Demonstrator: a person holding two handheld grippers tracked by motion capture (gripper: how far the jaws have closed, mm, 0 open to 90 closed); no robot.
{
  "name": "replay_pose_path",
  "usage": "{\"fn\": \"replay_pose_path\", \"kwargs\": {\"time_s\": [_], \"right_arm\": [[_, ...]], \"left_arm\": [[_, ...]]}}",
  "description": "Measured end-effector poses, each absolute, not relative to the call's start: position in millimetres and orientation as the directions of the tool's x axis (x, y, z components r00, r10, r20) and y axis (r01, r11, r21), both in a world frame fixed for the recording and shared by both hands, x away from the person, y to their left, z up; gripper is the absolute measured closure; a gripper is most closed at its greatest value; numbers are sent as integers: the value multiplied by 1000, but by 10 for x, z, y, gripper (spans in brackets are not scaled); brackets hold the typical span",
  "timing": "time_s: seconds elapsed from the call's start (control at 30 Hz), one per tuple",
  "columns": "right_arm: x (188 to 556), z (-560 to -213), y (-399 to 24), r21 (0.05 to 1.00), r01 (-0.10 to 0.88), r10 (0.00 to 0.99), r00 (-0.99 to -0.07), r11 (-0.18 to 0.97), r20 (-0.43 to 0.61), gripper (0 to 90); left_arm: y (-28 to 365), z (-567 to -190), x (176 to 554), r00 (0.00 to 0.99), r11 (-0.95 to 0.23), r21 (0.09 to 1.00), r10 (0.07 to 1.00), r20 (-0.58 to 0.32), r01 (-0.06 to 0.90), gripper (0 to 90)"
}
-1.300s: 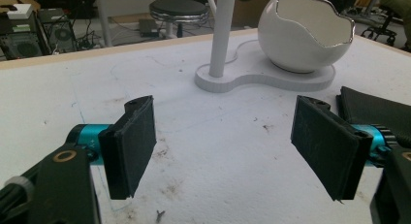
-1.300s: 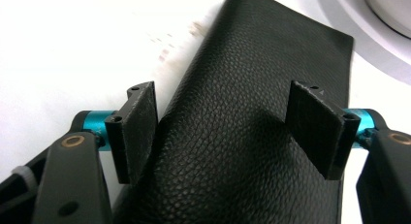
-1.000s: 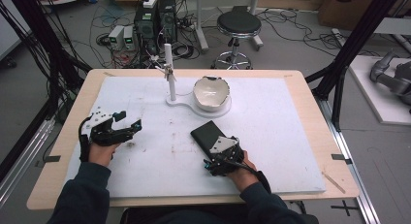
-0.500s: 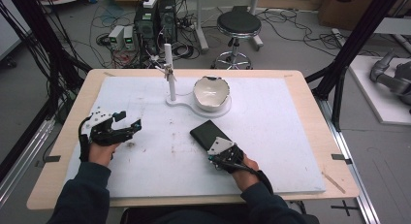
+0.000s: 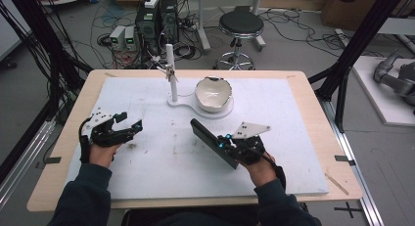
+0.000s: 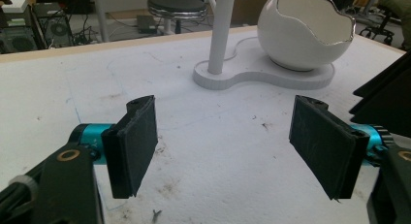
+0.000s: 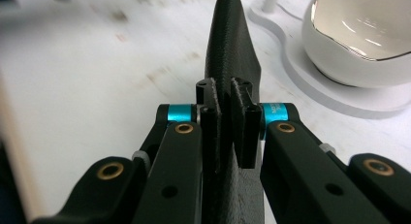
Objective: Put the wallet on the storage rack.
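Table [image 5: 313,96] of pale wood carries a white mat [image 5: 161,157] that covers most of its top and is marked with small brown smudges. Toward the far middle of the mat lies a white base [image 5: 183,101], with a slim white post [image 5: 170,72] rising from its left lobe and an egg-shaped white bowl [image 5: 213,94] with a jagged, silver-edged rim seated on its right lobe. In the left gripper view the post [image 6: 220,32] and the bowl [image 6: 303,32] stand beyond the jaws on the same base [image 6: 271,78].

Near the middle of the mat, in front of the bowl, a black slab [image 5: 211,142] is lifted on edge and tilted, its far end pointing up and left toward the base. The right gripper [image 5: 229,144] has it clamped at the near end; in the right gripper view the gripper [image 7: 227,129] has both pads pressed flat on the slab [image 7: 230,49], which runs away from the camera, beside the bowl [image 7: 361,37].

At the mat's left side, well apart from the slab, the left gripper [image 5: 128,123] is held low over the mat by the left hand [image 5: 103,152]. Its own view shows that gripper [image 6: 228,141] with jaws spread wide and nothing between the pads except bare mat.
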State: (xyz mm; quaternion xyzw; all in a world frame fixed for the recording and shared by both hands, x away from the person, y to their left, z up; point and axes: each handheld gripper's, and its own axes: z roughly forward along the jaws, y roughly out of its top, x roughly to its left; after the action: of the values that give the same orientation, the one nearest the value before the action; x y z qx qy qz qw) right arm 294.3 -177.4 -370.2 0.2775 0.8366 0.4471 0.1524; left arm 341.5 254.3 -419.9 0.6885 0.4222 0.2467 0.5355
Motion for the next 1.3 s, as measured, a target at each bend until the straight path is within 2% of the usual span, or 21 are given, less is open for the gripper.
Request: {"fn": "replay_pose_path", "kwargs": {"time_s": [0.07,0.17,0.27,0.4,0.6,0.87,1.03,1.3], "right_arm": [[2979,-3692,-1859,843,359,604,-795,401,51,840],[3037,-3767,-1896,825,390,633,-773,408,53,834],[3152,-3864,-2000,836,426,665,-740,346,102,799],[3160,-3883,-2042,843,416,675,-733,341,88,780],[3164,-3931,-2085,856,426,660,-738,293,141,728],[3144,-3933,-2117,859,424,688,-715,288,123,592],[3147,-3946,-2135,840,450,699,-705,304,125,638],[3138,-4012,-2086,823,453,682,-722,343,113,574]], "left_arm": [[2544,-4202,3418,521,-71,945,846,-112,318,259],[2545,-4206,3421,519,-69,945,847,-114,319,260],[2548,-4203,3420,520,-71,945,847,-112,320,262],[2544,-4207,3422,519,-68,945,847,-116,321,262],[2549,-4201,3416,520,-67,944,846,-118,323,262],[2544,-4209,3423,521,-67,943,845,-121,327,262],[2547,-4211,3427,522,-66,941,844,-124,331,262],[2549,-4216,3433,520,-61,941,844,-130,334,263]]}}
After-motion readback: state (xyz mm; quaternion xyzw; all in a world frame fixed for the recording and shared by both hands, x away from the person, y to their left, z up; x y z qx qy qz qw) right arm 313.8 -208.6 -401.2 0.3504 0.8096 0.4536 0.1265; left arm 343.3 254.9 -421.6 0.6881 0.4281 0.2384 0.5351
